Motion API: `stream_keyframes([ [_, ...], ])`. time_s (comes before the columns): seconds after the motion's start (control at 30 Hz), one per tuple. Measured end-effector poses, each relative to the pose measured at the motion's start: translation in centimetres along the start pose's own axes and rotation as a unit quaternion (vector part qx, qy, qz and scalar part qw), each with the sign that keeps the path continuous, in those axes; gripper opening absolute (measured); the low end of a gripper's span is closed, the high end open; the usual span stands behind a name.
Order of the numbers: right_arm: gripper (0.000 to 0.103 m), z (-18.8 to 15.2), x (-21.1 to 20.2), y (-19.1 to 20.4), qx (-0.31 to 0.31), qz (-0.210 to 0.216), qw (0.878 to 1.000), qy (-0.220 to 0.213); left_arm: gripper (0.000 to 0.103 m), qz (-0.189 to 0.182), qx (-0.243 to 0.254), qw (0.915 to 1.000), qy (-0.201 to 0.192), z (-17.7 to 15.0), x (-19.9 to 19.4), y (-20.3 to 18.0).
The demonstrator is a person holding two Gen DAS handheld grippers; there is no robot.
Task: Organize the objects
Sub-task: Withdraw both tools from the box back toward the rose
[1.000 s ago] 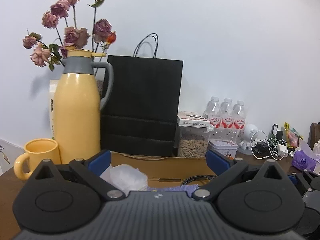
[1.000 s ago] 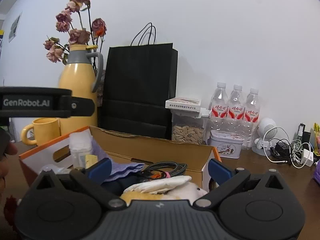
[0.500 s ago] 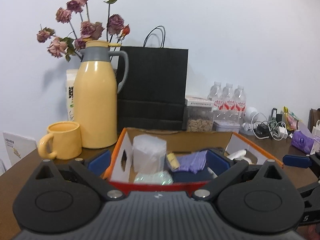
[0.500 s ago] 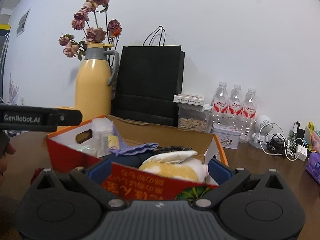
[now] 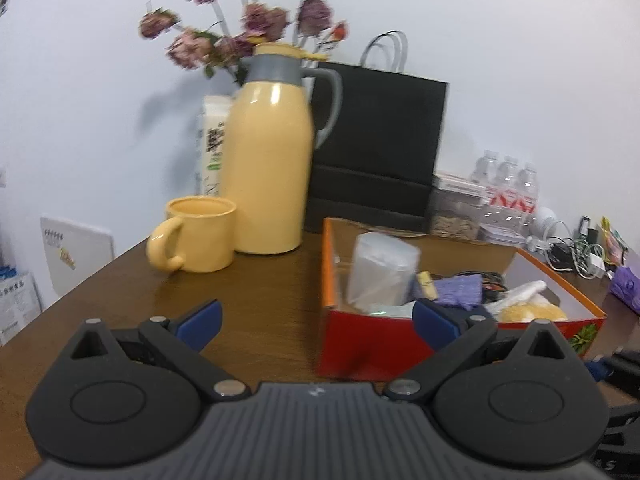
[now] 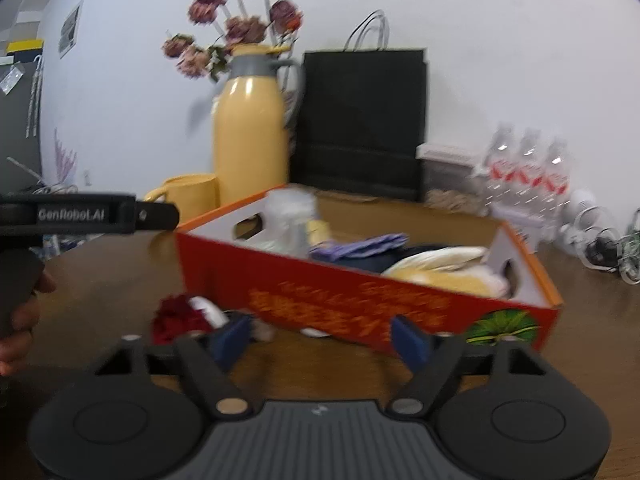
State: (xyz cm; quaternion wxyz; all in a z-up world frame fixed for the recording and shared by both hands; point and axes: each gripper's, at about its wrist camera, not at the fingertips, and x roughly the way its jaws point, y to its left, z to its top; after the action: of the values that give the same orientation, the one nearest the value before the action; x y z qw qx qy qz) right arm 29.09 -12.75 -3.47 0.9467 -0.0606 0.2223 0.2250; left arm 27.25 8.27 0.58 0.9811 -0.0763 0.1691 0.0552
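Note:
A red and orange cardboard box [image 5: 360,344] [image 6: 360,300] sits on the brown table. It holds a clear plastic tub [image 5: 384,276], a purple cloth [image 5: 460,290], dark cables and a yellow and white plush [image 5: 532,312]. My left gripper [image 5: 318,322] is open and empty, low over the table at the box's near left corner. My right gripper [image 6: 320,340] faces the box's long printed side; its jaws are closing with nothing between them. A dark red fluffy thing [image 6: 176,316] and a white item [image 6: 208,308] lie on the table just left of its pads.
A yellow thermos jug [image 5: 268,168], a yellow mug [image 5: 196,234] and a black paper bag [image 5: 376,148] stand behind the box by the wall. Water bottles [image 5: 508,192], a seed jar and tangled chargers [image 5: 576,252] fill the back right. The table edge runs along the left.
Both grippers have pulled back from over the box, so its red outer walls now show ahead. The right gripper's pads stand closer together than before.

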Motion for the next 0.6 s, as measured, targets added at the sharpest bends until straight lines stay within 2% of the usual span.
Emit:
stream_keyframes([
  [0.03,0.052,0.1,0.6,0.3,0.005,0.007,1.0,0.009,0.103,0.002,-0.003,1.0,0.003,0.0,0.1,0.5],
  [0.1,0.043,0.2,1.6,0.8,0.018,0.018,0.999,0.026,0.103,0.005,-0.01,0.9999,0.009,0.0,0.1,1.4],
  [0.33,0.04,0.5,4.0,1.5,0.051,0.006,0.997,0.052,0.103,0.005,-0.028,0.9994,0.021,0.0,0.1,3.0],
  [0.47,0.04,0.6,4.8,1.8,0.069,0.025,0.995,0.063,0.103,0.0,-0.028,0.9995,0.016,0.1,-0.3,3.0],
  [0.6,0.041,0.8,5.5,2.9,0.059,0.033,0.996,0.063,0.103,0.001,-0.031,0.9994,0.014,0.2,-0.4,3.1],
])
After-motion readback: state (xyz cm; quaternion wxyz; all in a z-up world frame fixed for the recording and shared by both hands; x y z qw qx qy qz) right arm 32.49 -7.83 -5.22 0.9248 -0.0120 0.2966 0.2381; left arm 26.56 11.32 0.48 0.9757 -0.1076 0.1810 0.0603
